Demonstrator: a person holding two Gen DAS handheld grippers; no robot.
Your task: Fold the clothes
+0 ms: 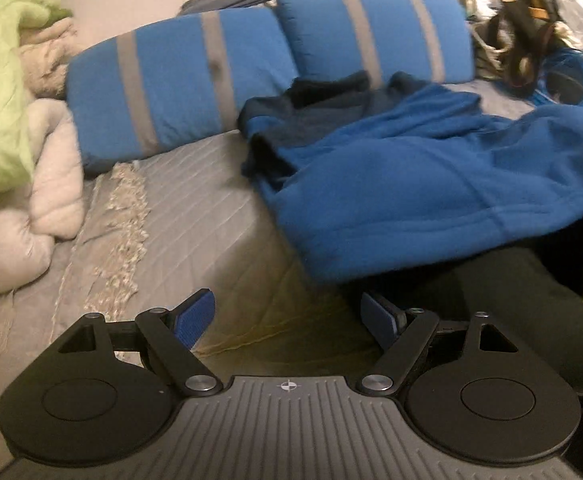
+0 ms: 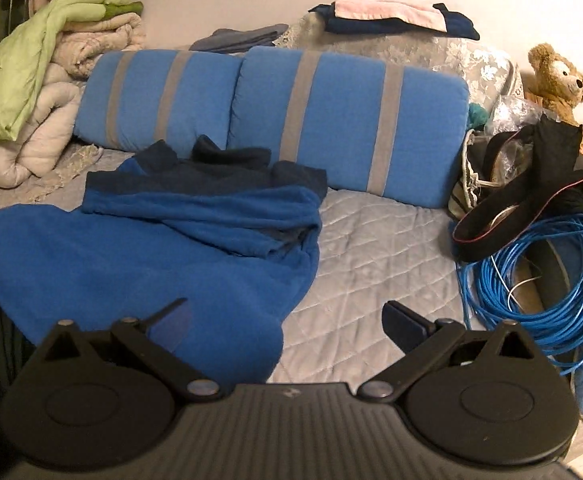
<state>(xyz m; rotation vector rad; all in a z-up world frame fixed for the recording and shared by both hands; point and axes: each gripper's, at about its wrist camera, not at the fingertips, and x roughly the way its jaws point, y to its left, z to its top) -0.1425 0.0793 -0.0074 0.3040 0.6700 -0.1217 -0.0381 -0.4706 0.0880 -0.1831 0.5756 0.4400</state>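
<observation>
Blue fleece garment with a dark navy collar and lining lies rumpled across the grey quilted bedspread, filling the left and centre of the right wrist view and the right half of the left wrist view. Its navy end sits bunched against the two blue pillows with grey stripes in the upper middle of the frame, one layer is doubled loosely over the body, and the lower hem spills toward the bed's near edge at the lower left. It is neither flat nor squarely folded; this could be a garment laid out for folding or one caught partway, and the pictures do not settle which.

Thick fleece like this tends to spring back and slide on a smooth quilt, so a pinch that catches only the top layer could drag the doubled part askew and leave a crooked crease. Hem cloth hanging off the near edge could pull the whole piece toward the floor.

At the right of the right wrist view, a coil of bright blue cable and a black strap lie near the garment's side; a wide sweep could snag them.

Both tongs stand wide apart and hold nothing: the right gripper hovers above the hem and bare quilt, the left gripper above the bedspread just beside the fleece's lower edge.
</observation>
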